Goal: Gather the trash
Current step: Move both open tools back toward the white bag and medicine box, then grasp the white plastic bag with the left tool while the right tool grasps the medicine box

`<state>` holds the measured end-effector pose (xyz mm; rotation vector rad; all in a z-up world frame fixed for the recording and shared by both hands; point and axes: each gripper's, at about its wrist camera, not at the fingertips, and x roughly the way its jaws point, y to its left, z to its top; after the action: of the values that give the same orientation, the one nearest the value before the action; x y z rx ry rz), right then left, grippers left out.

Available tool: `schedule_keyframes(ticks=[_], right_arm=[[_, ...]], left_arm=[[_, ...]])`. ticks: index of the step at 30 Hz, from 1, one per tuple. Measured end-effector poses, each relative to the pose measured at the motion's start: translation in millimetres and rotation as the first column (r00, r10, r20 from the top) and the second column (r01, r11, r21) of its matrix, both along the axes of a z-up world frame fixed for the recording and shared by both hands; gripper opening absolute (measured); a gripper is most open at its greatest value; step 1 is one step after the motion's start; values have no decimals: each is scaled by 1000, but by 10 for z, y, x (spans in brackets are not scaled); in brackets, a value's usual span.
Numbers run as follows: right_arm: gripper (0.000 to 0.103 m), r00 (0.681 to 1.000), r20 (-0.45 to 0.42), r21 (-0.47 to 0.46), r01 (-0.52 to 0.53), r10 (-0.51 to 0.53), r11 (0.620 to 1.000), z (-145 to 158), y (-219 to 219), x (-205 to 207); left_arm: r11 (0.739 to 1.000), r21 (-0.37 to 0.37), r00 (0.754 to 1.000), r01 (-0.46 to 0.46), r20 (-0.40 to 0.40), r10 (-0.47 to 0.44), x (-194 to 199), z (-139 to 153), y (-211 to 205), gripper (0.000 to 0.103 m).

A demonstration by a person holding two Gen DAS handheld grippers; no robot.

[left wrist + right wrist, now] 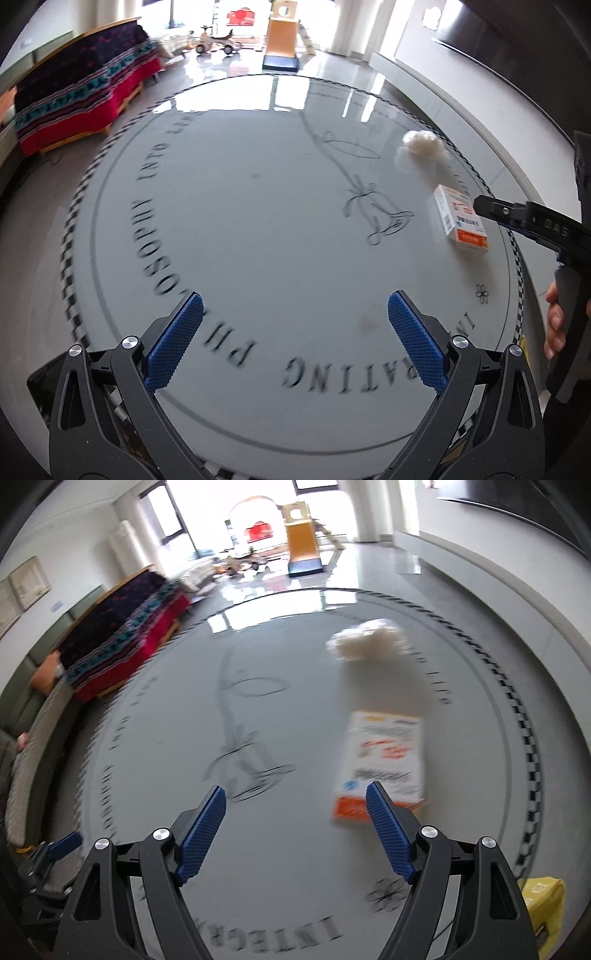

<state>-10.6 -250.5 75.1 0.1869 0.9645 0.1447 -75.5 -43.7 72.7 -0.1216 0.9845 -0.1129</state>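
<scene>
A white and orange carton box (382, 768) lies flat on the round grey table (288, 849), just beyond my right gripper (297, 797), whose blue pads stand wide open with nothing between them. The box sits ahead of the right fingertip (375, 790). Farther back rests a crumpled white tissue (369, 638). In the left wrist view my left gripper (295, 299) is open and empty over the printed lettering, while the box (460, 218) and tissue (423, 144) lie far right, near the right gripper's fingers (487, 206).
A yellow object (543, 908) shows below the table's edge at the lower right. A sofa with a red and dark patterned throw (81, 99) stands left of the table. A person's hand (556, 321) holds the right gripper's handle. Toys and a slide (301, 542) stand far back.
</scene>
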Motion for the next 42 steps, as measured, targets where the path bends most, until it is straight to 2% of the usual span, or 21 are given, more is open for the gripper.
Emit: schedule_keyframes(ticks=[3,11,16,18,19,21,23,32,36,42], right_arm=[[85,997,-9,-69,76,-77,995,-101,-119,130],[85,991,-61,-138,112,-121,984,-480,-256,491],[85,984,-106,-126,126,-140,984,-642,-373,605],[85,985,-114,-90,122,-132,988,-689,-444,626],[84,985,-108,-78,125,-133,989,-690,-467,627],[73,987,-92,-96,120,-129,988,-678,-496,632],[71,990,-83,-98,110,-118,989,-673,-503,652],[71,980,-18,-1,197,-197,980,-498,-1042,673],[71,974,0,0,227,-227,974,-422,-1244,666],[71,963,-7,-3,268,-268,963,-411,-1510,733]], left_arm=[[999,7,999,31,-11,-31,153,-13,-133,97],[995,50,995,85,-56,-82,488,-129,-391,97],[993,64,992,98,-80,-93,730,-184,-499,97],[992,68,991,105,-88,-98,839,-211,-564,97],[992,70,991,108,-92,-101,896,-227,-602,97],[991,74,990,113,-97,-105,977,-251,-668,97],[990,75,989,120,-100,-112,1035,-267,-726,97],[973,107,977,204,-92,-195,1407,-249,-1209,97],[963,101,967,250,-77,-243,1688,-245,-1425,97],[945,130,953,300,-86,-291,2104,-380,-1731,97]])
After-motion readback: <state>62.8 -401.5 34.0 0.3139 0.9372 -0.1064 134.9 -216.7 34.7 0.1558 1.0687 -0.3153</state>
